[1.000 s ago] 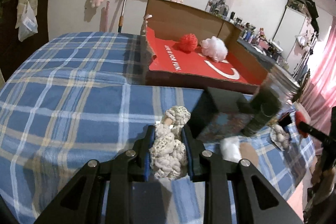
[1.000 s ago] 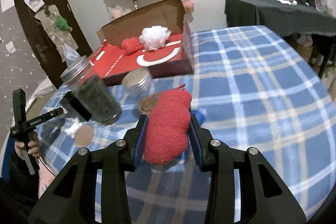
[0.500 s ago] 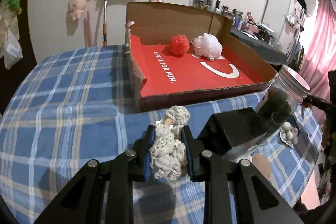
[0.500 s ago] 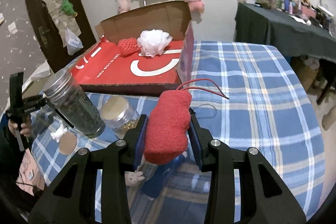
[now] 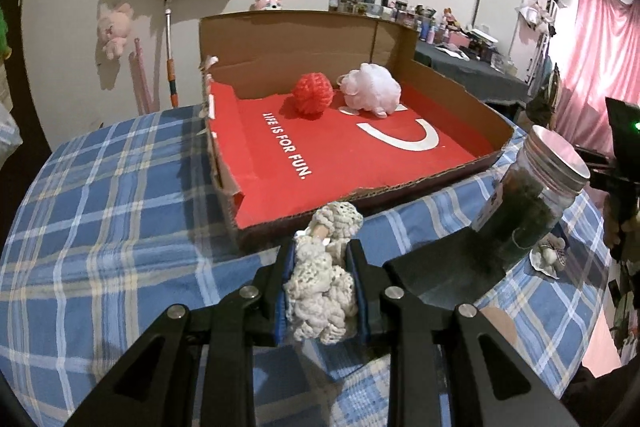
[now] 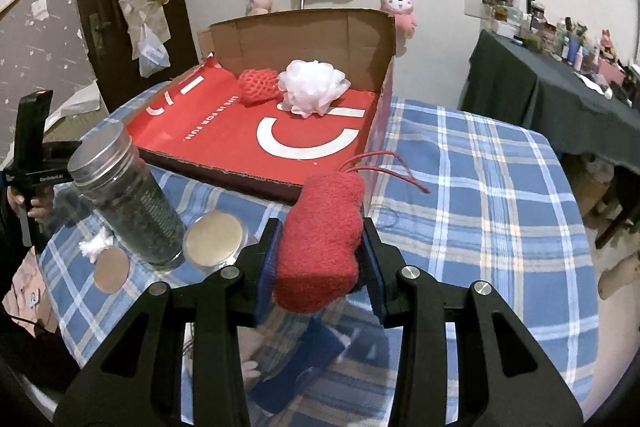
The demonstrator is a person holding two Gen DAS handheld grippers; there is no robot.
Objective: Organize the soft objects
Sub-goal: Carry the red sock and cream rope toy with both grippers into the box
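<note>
My left gripper point(image 5: 322, 255) is shut on a cream crocheted soft toy point(image 5: 320, 291) and holds it above the blue plaid table, just short of the near edge of the red-lined cardboard box point(image 5: 360, 155). A red yarn ball point(image 5: 312, 93) and a white bath pouf point(image 5: 370, 89) lie at the back of the box. My right gripper point(image 6: 320, 231) is shut on a red fuzzy pouch point(image 6: 320, 243) with a red cord, held above the table near the box's point(image 6: 224, 143) front right corner. The red ball point(image 6: 256, 87) and the pouf point(image 6: 312, 87) show there too.
A tall glass jar with a metal lid point(image 5: 528, 203) stands right of the box; it also shows in the right wrist view point(image 6: 128, 195). A short jar with a cork lid point(image 6: 214, 239), a cork disc point(image 6: 112, 269) and a small white scrap point(image 6: 96, 247) lie near it. A blue object point(image 6: 296, 367) lies under my right gripper.
Both grippers have risen and moved toward the box with their soft objects still held. The box now looks closer and more from above in both views.
</note>
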